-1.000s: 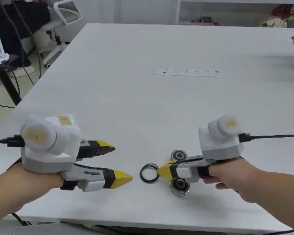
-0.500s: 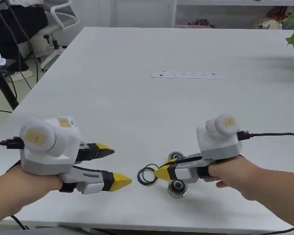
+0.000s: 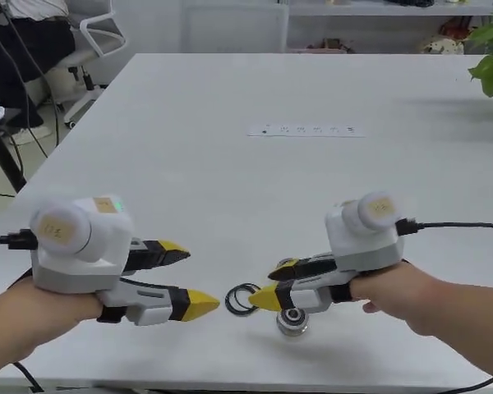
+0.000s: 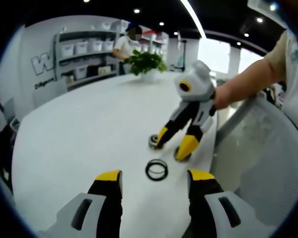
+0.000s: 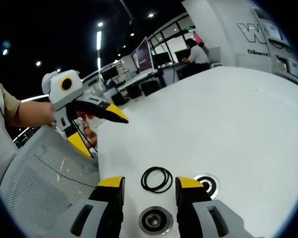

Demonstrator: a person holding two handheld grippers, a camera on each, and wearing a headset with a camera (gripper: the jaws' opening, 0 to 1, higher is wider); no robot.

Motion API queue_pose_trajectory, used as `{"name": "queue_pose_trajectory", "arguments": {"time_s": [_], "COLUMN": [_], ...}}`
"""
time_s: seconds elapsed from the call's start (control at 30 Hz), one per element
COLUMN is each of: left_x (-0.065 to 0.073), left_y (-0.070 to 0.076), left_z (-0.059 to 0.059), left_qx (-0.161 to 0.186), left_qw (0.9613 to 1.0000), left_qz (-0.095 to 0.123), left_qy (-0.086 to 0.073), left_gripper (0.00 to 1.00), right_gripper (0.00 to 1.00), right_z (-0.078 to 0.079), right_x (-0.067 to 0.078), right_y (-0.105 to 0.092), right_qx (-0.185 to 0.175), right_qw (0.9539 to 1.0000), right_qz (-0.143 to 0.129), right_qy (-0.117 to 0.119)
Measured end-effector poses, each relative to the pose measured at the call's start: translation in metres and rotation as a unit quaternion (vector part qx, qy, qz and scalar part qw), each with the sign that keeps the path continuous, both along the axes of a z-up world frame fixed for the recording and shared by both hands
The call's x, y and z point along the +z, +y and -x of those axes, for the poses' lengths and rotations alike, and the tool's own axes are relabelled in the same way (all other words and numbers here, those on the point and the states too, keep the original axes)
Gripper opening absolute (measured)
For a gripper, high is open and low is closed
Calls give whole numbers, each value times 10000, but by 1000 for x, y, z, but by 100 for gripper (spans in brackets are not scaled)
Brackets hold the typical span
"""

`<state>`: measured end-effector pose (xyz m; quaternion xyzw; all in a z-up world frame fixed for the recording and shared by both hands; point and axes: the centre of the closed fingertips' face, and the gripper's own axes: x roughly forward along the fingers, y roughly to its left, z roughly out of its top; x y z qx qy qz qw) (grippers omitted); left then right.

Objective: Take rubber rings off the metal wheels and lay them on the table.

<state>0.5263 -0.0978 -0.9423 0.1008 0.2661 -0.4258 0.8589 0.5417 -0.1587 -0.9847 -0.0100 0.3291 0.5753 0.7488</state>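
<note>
Two thin black rubber rings (image 3: 241,297) lie overlapped on the white table, between the two grippers. My right gripper (image 3: 269,284) is open just right of them, with nothing in its jaws. A bare metal wheel (image 3: 292,322) lies under it. In the right gripper view the rings (image 5: 156,178) lie just beyond the open jaws, one wheel (image 5: 155,219) sits between the jaws, and a second wheel (image 5: 207,183) lies to the right. My left gripper (image 3: 195,280) is open and holds nothing. It points at the rings (image 4: 156,170), with the right gripper (image 4: 173,147) and a wheel (image 4: 152,141) beyond them.
A white power strip (image 3: 306,130) lies at mid-table. The near table edge (image 3: 230,384) runs close below the wheels. A potted plant (image 3: 491,64) stands at the far right corner. Office chairs (image 3: 99,37) and a person are beyond the table's far left.
My right gripper's jaws have opened and lifted a little. A second ring now lies across the first. The left gripper has barely moved. The head camera has tilted.
</note>
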Motion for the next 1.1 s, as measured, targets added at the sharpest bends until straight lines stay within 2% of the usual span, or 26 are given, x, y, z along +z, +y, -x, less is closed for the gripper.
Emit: {"name": "queue_pose_trajectory", "arguments": {"time_s": [0.5,0.73,1.1], "left_x": [9,12,12], "left_y": [-7,-9,-13], "left_z": [1,1,4], "left_qx": [-80,-126,-246], "left_qw": [9999,9999,9996], "left_qz": [20,57,14], "left_qy": [-62,-58,-103], "left_gripper": [55,57,60], "right_gripper": [52,62,72], "right_z": [3,6,10], "right_x": [23,26,26], "right_y": [-31,-45,-59], "right_qx": [113,74,29], "right_qw": [9977,9962,9936], "right_qz": [124,165,257], "right_qy": [-656,-854,-1102]}}
